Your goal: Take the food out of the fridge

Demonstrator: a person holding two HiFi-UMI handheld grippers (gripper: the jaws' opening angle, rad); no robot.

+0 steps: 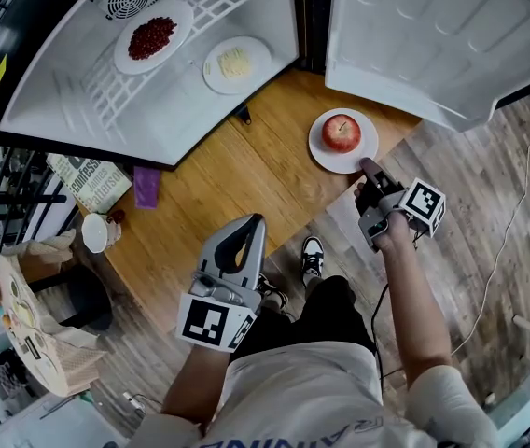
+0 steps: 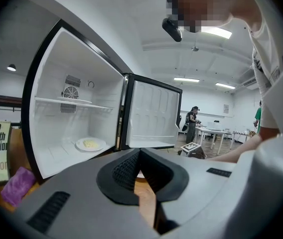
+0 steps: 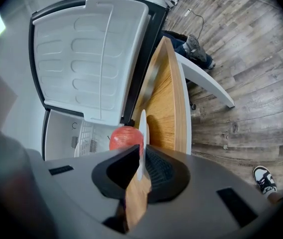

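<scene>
A red apple (image 1: 341, 132) lies on a white plate (image 1: 326, 160) that rests on the wooden table (image 1: 237, 180) in front of the open fridge. My right gripper (image 1: 366, 168) is shut on that plate's near rim; in the right gripper view the thin rim (image 3: 142, 126) runs between the pads, with the apple (image 3: 124, 136) behind it. Inside the fridge, a plate of red food (image 1: 153, 35) sits on the wire shelf and a plate of pale yellow food (image 1: 235, 63) on the floor below. My left gripper (image 1: 252, 222) hovers over the table's near edge, shut and empty.
The fridge door (image 1: 433, 35) stands wide open at the right. A book (image 1: 88, 180), a purple object (image 1: 146, 187) and a white cup (image 1: 95, 233) sit at the table's left end. A cable lies on the plank floor (image 1: 517, 213). A person (image 2: 191, 124) stands far behind.
</scene>
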